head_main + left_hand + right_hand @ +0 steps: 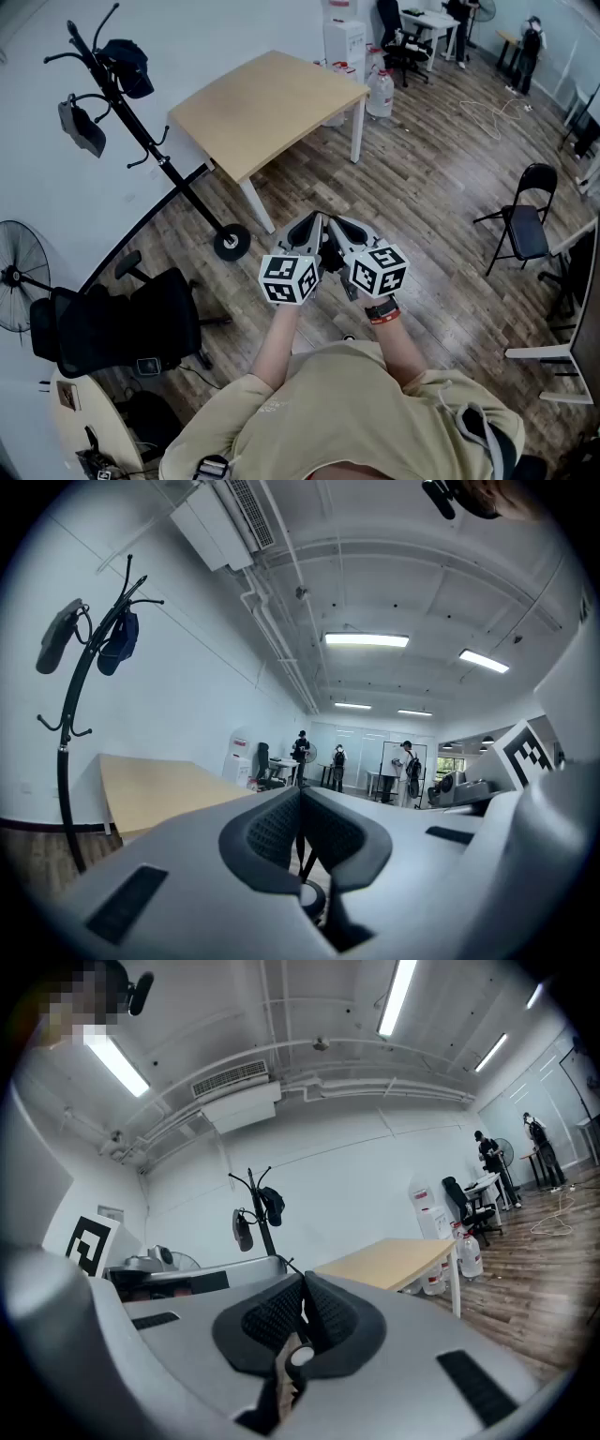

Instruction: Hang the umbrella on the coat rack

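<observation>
The black coat rack stands by the white wall at the left. A grey folded umbrella hangs from one of its hooks, and a dark cap hangs higher up. The rack and umbrella also show in the left gripper view, and the rack and umbrella in the right gripper view. My left gripper and right gripper are held side by side in front of the person's chest, well away from the rack. Both are shut with nothing between the pads.
A light wooden table stands ahead, right of the rack. A black office chair and a fan are at the left. A folding chair stands at the right. Water bottles sit beyond the table. People stand far back.
</observation>
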Motion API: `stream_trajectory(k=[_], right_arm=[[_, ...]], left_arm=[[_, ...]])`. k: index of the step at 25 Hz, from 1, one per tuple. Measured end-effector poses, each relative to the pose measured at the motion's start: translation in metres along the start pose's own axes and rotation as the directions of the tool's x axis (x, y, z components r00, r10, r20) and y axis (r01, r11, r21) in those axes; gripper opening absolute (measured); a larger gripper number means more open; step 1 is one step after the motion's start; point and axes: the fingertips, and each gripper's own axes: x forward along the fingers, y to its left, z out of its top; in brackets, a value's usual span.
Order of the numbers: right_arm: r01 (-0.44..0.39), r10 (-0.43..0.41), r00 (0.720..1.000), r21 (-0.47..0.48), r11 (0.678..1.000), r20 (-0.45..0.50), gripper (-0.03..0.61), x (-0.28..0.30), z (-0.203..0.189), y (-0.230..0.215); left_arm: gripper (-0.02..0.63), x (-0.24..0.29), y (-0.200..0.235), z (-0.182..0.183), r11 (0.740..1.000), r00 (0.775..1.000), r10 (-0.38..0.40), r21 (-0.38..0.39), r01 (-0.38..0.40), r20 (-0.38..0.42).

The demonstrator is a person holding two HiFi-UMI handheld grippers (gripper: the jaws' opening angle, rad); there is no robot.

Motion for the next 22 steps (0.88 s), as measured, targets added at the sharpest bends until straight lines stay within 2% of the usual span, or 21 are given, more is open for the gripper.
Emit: stream_trajectory(k=[8,12,17,22], right_arm=[[-0.047,0.047,0.999,-0.027,0.999,-0.015,0.019,-0.016,0.008,-0.025],[-0.087,0.086,0.996,-0.005,0.996,-0.02,0.02,-0.03,0.002,-0.03],[-0.127,0.128,0.991,0.042,0.991,-0.034,0.02,-0.04,-0.014,-0.04],[-0.184,0.189,0.981,0.082,0.979,-0.045,0.02,-0.012,-0.019,-0.031]], left_arm=[[0.021,0.025,-0.022,-0.002,0.999,0.999,0.025,-0.026,-0.024,0.028],[0.021,0.028,-0.036,-0.01,0.997,0.997,0.06,-0.06,-0.058,0.038],[0.021,0.022,-0.045,-0.029,0.992,0.994,0.112,-0.05,-0.112,0.004],[0.021,0.012,-0.018,-0.032,0.986,0.986,0.166,-0.034,-0.166,-0.012]])
